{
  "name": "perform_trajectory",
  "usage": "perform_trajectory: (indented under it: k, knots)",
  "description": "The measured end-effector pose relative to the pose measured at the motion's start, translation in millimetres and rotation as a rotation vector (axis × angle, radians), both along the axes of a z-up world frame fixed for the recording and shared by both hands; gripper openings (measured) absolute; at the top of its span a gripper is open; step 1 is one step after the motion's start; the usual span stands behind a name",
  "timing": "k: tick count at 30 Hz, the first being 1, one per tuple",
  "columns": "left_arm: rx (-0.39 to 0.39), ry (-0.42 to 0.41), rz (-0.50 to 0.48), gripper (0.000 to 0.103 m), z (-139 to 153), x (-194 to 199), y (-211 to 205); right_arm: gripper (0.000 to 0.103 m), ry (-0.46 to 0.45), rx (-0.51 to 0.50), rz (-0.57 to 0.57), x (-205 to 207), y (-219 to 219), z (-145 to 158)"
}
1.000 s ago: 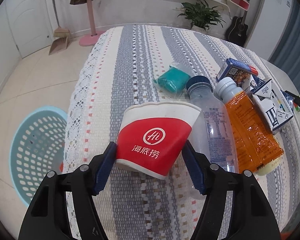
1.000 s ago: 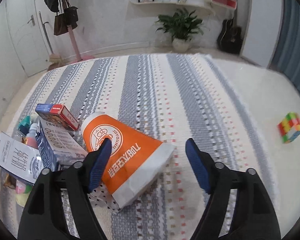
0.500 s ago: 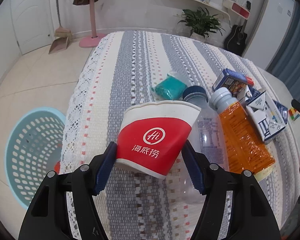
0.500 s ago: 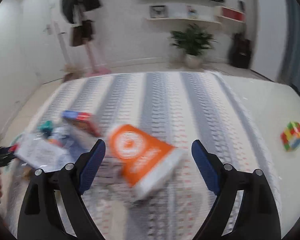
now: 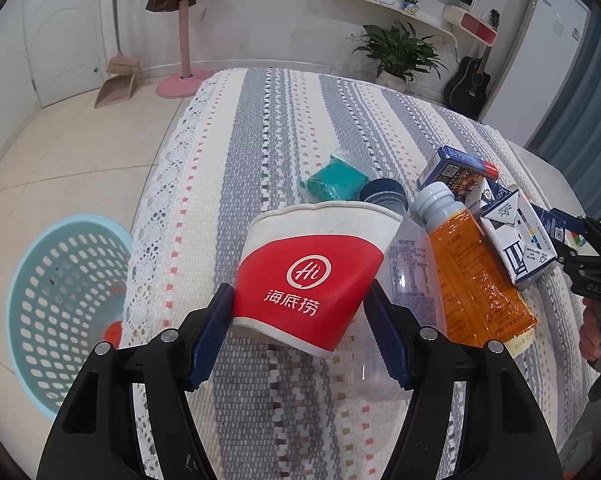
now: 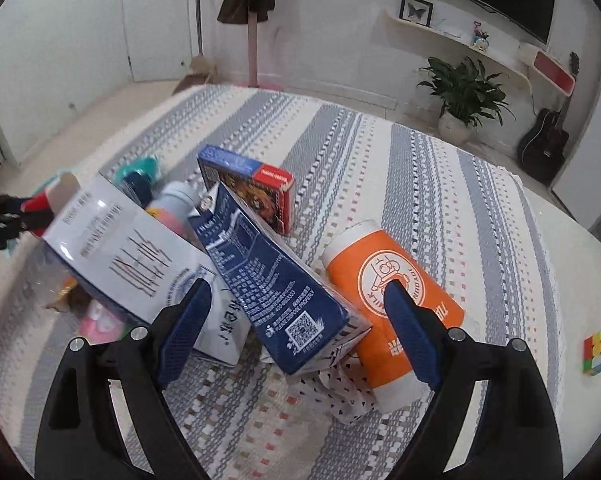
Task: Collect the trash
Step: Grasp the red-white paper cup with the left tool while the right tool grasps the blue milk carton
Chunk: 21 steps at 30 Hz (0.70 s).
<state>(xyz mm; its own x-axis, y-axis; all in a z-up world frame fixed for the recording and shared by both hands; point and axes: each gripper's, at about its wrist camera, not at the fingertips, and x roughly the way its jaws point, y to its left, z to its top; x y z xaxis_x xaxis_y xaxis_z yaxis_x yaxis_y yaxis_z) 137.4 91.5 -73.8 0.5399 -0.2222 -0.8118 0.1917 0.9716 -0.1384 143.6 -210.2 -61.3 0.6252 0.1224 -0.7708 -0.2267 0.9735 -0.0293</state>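
Red and white, the paper cup sits pinched near its base between the 2 blue pads of our left gripper, lifted and tipped with its rim away from us; its inside is hidden from us. On the floor to the left stands a pale blue basket with a bit of something red-orange at the bottom. Just right of the cup lie a clear plastic bottle with a dark blue cap, which looks empty, and a bottle of orange drink with a white cap, side by side and touching. Beyond them rest a teal packet, a blue and red box and a white carton. Our right gripper has its jaws spread wide, and nothing is pressed between the pads. A dark blue carton lies in the gap between its fingers, free of both pads, and an orange paper cup lies on its side partly behind the right finger. All of this rests on a grey and cream striped cloth with a lace edge. A small coloured cube sits well apart at the right. Around us we see a tiled floor, a pink coat stand, a broom with a dustpan, a potted plant, a guitar and a wall shelf.
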Motion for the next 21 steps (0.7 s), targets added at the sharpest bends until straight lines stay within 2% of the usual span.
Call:
perform_trajectory:
  k: [1,2,3,5,6,8,12,19,21]
  knots:
    - [0.001,0.000,-0.001,0.064,0,0,0,0.083,0.005,-0.007,-0.002,1,0,-2]
    - [0.002,0.000,-0.002,0.064,0,-1,0,0.078,0.008,-0.020,-0.006,3,2,-4]
    - [0.002,0.000,-0.002,0.064,0,-1,0,0.067,0.006,-0.025,-0.005,1,-1,-8]
    - [0.002,0.000,-0.002,0.064,0,-1,0,0.058,0.008,-0.024,0.004,0,0,-8]
    - [0.004,-0.001,-0.001,0.064,0,-1,0,0.050,0.003,-0.025,0.003,-3,0,-9]
    - [0.004,-0.003,-0.002,0.064,0,-1,0,0.043,0.004,-0.006,0.013,-9,1,-10]
    - [-0.017,-0.012,-0.002,0.064,3,-4,1,0.041,0.000,0.018,-0.009,-24,-1,-8]
    - [-0.030,-0.020,-0.015,0.064,9,-12,4,0.042,0.052,0.036,0.004,-69,5,-3]
    - [-0.033,-0.022,-0.015,0.064,10,-13,5,0.050,0.060,0.051,0.000,-68,6,-1]
